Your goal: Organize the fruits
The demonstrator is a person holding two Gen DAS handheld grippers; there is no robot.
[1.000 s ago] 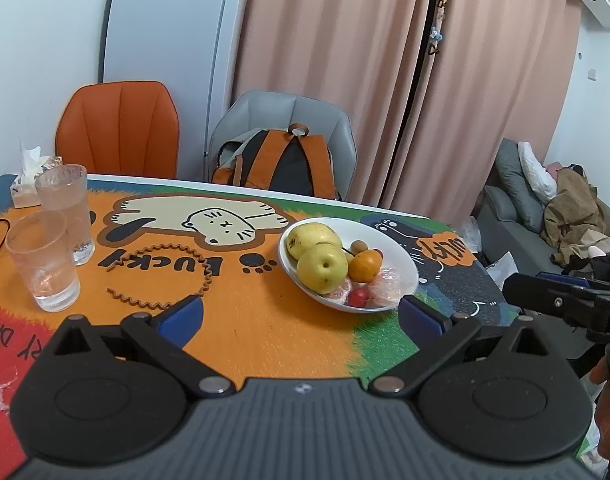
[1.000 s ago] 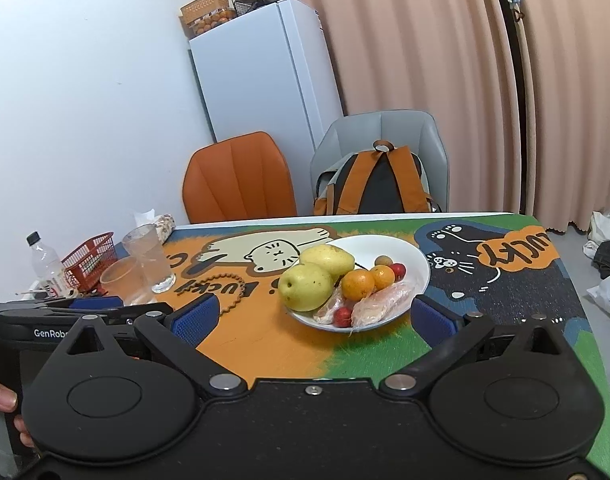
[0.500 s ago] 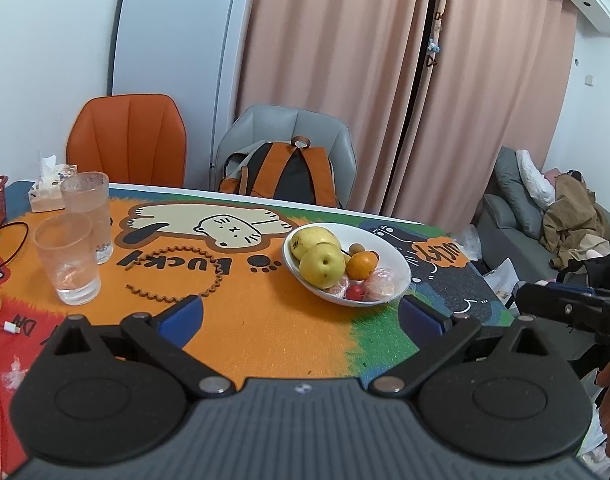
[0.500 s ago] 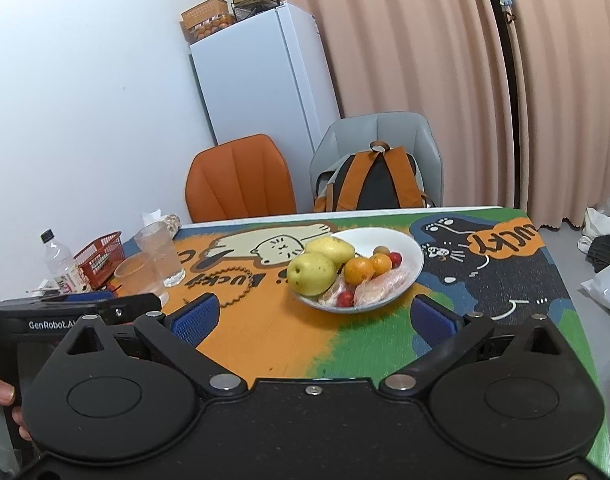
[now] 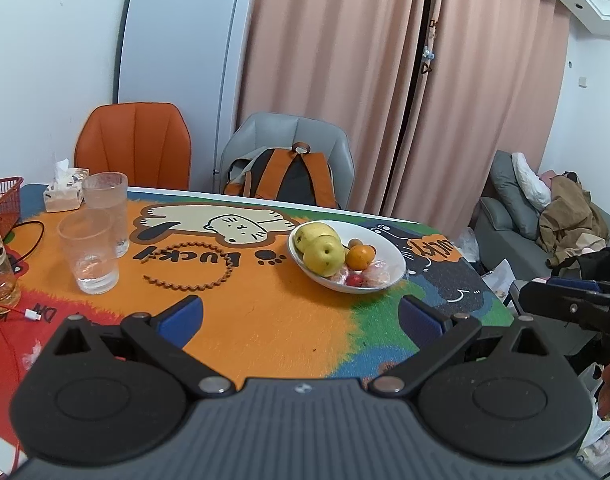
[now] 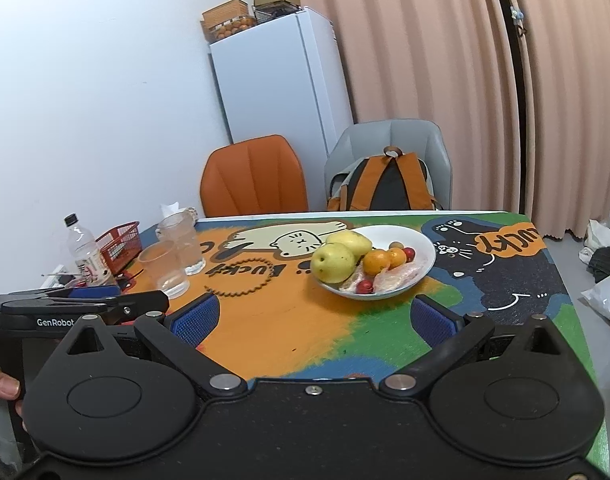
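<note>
A white bowl [image 5: 393, 256] [image 6: 423, 246] stands on the cartoon-cat table mat. In it lie two yellow-green pears [image 5: 324, 255] [image 6: 332, 263], an orange [image 5: 359, 257] [image 6: 376, 263], a small red fruit [image 5: 354, 279] [image 6: 364, 287] and fruit in clear wrap [image 6: 393, 276]. My left gripper [image 5: 299, 318] is open and empty, held back from the bowl above the table's near edge. My right gripper [image 6: 311, 316] is open and empty, also short of the bowl. Each gripper shows at the side of the other's view.
Two clear glasses [image 5: 90, 256] [image 6: 165, 268] stand at the left with a brown beaded loop [image 5: 193, 266] beside them. A bottle [image 6: 85, 254], a red basket [image 6: 119, 240] and a tissue box [image 5: 63, 192] sit at the far left. Orange and grey chairs, one bearing a backpack [image 5: 285, 178], stand behind.
Both grippers have drawn back and risen from the bowl, so the table and bowl look smaller and farther. Both stayed open. The fruits have not moved.
</note>
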